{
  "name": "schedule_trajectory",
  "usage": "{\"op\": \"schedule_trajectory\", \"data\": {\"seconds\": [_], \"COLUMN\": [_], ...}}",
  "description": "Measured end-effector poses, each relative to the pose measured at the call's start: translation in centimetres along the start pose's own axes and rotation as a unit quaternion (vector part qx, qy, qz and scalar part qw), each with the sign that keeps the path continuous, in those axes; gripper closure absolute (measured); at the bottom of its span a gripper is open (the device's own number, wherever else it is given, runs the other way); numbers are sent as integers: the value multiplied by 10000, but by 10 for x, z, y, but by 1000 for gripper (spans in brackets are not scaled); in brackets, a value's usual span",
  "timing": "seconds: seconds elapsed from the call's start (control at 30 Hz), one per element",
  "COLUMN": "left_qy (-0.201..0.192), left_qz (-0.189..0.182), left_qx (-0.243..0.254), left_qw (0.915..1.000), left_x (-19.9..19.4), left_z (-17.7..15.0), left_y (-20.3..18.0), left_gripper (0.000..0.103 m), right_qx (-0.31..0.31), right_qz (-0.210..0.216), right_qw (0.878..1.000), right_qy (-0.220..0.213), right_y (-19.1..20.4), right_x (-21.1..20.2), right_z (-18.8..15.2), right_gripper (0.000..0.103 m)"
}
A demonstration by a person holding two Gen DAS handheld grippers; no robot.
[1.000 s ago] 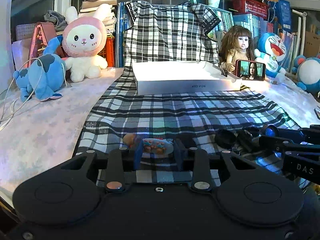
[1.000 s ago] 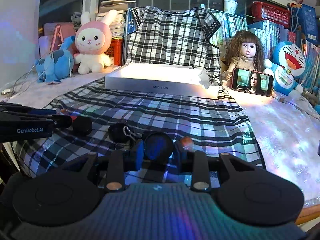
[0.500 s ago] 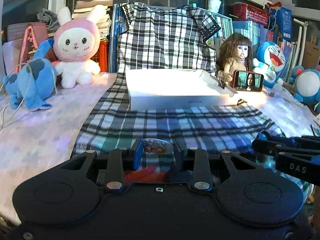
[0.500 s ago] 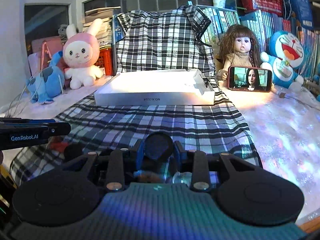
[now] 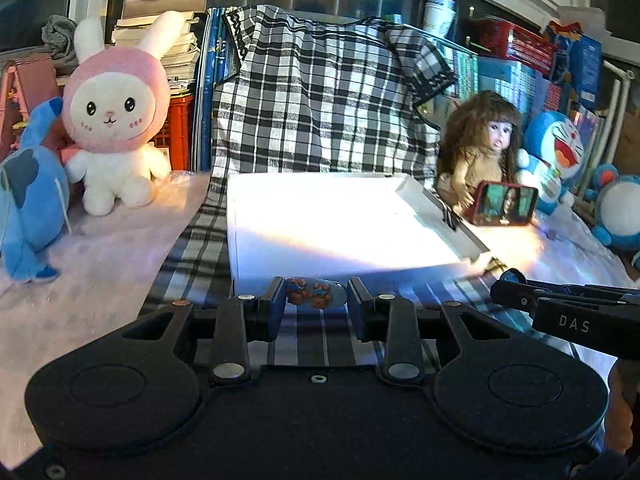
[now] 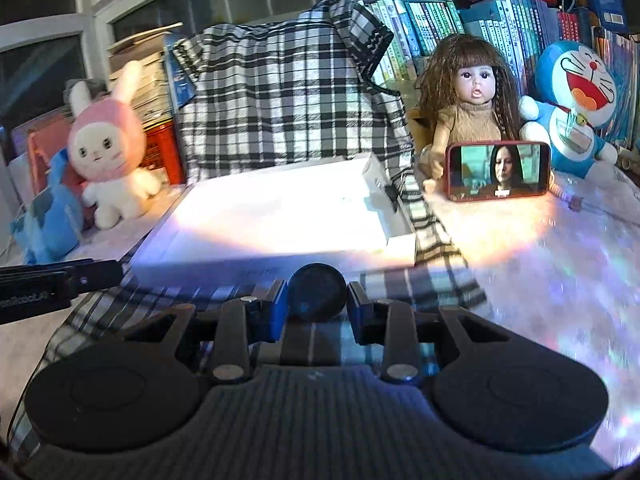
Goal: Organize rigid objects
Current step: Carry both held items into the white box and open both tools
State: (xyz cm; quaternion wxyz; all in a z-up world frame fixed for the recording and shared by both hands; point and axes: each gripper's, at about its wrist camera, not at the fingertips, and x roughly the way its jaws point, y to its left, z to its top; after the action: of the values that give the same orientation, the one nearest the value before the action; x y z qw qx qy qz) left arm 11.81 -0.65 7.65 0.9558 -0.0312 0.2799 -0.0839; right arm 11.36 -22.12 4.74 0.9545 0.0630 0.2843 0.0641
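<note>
We tilt both grippers downward, left gripper [image 5: 316, 300] jaws grasping a bear-print oval piece [image 5: 316, 297], right gripper [image 6: 317, 302] jaws grasping a black disc [image 6: 317, 297]; we've closed in on the white box [image 5: 340, 224].

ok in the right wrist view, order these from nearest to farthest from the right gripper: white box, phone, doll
1. White box: straight ahead of the right gripper, just past its fingertips.
2. Phone: farther back on the right, propped upright.
3. Doll: directly behind the phone, against the books.
</note>
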Motion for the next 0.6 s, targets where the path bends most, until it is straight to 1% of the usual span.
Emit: {"op": "schedule_trajectory", "data": {"seconds": [0.13,0.23,0.4,0.6], "left_qy": [129,99,199,484], "left_qz": [42,82,36,141], "left_qx": [-28,27,-68,-208], "left_qw": [9999,9999,9998,9985], "left_x": [28,48,80,116], "left_z": [18,26,31,31], "left_y": [1,-1,-2,2], "left_gripper": [71,71,71,71], "right_qx": [-109,-47,-70,153], "right_qz": [-41,-16,-92,-98], "right_qw": [9999,9999,9995,9981], "right_qy": [41,150,304,587], "right_y": [2,3,8,5], "right_x": [24,41,71,106], "right_z": [24,39,53,64], "right_gripper": [65,65,65,65]}}
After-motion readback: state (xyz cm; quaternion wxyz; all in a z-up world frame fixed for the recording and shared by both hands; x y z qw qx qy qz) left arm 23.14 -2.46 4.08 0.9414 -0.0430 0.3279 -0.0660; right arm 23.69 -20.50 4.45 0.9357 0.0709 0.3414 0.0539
